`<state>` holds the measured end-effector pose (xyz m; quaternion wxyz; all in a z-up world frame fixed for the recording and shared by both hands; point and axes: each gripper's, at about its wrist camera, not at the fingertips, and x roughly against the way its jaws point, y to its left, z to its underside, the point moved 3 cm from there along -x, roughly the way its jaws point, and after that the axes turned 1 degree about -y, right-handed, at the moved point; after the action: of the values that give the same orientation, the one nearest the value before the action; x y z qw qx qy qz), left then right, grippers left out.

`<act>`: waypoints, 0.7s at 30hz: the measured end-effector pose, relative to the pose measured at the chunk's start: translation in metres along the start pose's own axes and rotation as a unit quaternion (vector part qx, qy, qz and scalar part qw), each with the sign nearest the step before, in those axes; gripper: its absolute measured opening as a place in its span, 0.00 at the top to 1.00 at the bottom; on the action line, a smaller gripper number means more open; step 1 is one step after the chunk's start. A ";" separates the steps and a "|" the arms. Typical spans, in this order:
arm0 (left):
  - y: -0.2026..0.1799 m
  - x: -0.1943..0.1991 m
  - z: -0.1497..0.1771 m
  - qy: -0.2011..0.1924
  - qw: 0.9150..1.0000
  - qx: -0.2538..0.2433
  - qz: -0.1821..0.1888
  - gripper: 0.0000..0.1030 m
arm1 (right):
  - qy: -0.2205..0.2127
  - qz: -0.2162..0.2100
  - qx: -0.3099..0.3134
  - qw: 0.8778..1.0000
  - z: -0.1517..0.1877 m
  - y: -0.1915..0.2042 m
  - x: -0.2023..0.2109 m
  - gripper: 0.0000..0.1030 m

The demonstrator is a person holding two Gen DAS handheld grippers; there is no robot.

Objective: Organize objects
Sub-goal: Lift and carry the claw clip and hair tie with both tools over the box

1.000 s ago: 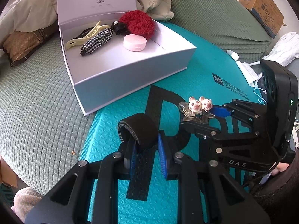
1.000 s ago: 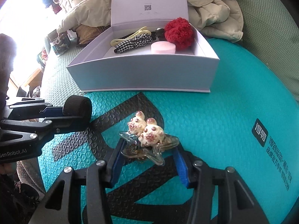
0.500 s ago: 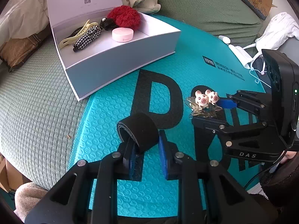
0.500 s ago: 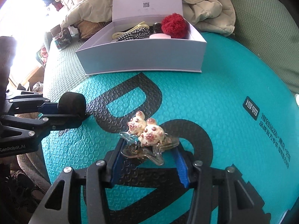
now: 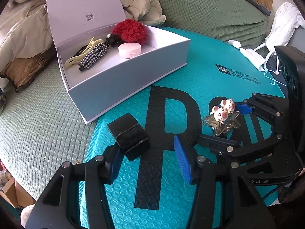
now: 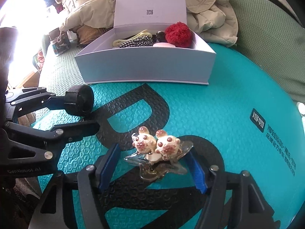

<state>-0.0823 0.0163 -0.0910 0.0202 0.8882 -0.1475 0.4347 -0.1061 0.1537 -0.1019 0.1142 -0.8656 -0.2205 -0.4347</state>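
**Operator:** Green quilted bedding [image 5: 38, 114] runs under everything I see, with a teal foam mat [image 5: 219, 80] on top and an open white gift box [image 5: 129, 80] at the mat's far edge, lid propped upright.

**Partner:** What's in the box?

**Operator:** I count a red fuzzy scrunchie [image 5: 129, 31], a pink round compact [image 5: 129, 50] just in front of it, a checked hair bow [image 5: 93, 56], a cream claw clip [image 5: 82, 56] beside that and something small and black [image 5: 114, 39] I can't identify.

**Partner:** And your left tool?

**Operator:** My left gripper [image 5: 147, 152] sits nearer me than the box. Its jaws have just been opening and now stand apart. A black elastic band roll [image 5: 129, 135] lies between them, against the left pad and clear of the right one.

**Partner:** The right?

**Operator:** My right gripper [image 6: 152, 164] is further from the box, over the mat's black lettering. Its jaws have just been opening too and are spread. A clear star-shaped hair clip with two little mouse figures [image 6: 158, 152] rests on the mat between the pads. I see a gap on the left; its right tip is very near the other pad.
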 end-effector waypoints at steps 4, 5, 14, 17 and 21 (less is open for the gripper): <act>0.008 0.000 -0.001 -0.012 1.000 0.020 0.016 0.53 | -0.003 -0.002 -0.003 1.000 0.000 -0.002 0.000 0.33; 0.010 0.000 -0.001 -0.016 0.999 0.025 0.016 0.59 | -0.004 -0.001 -0.003 1.000 0.000 -0.001 0.000 0.33; 0.023 -0.002 -0.002 -0.020 0.998 0.050 0.019 0.79 | -0.009 0.004 -0.003 1.000 0.001 -0.004 0.000 0.44; 0.022 -0.001 -0.002 -0.016 0.998 0.054 0.029 0.79 | -0.009 0.001 -0.005 1.000 0.001 -0.004 0.001 0.44; 0.020 0.003 -0.001 -0.009 0.997 0.063 0.045 0.80 | -0.007 -0.004 -0.006 1.000 0.000 -0.004 0.004 0.44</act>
<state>-0.0869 -0.0032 -0.0903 -0.0570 0.8840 -0.1600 0.4356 -0.1062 0.1578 -0.0989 0.1054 -0.8684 -0.2225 -0.4305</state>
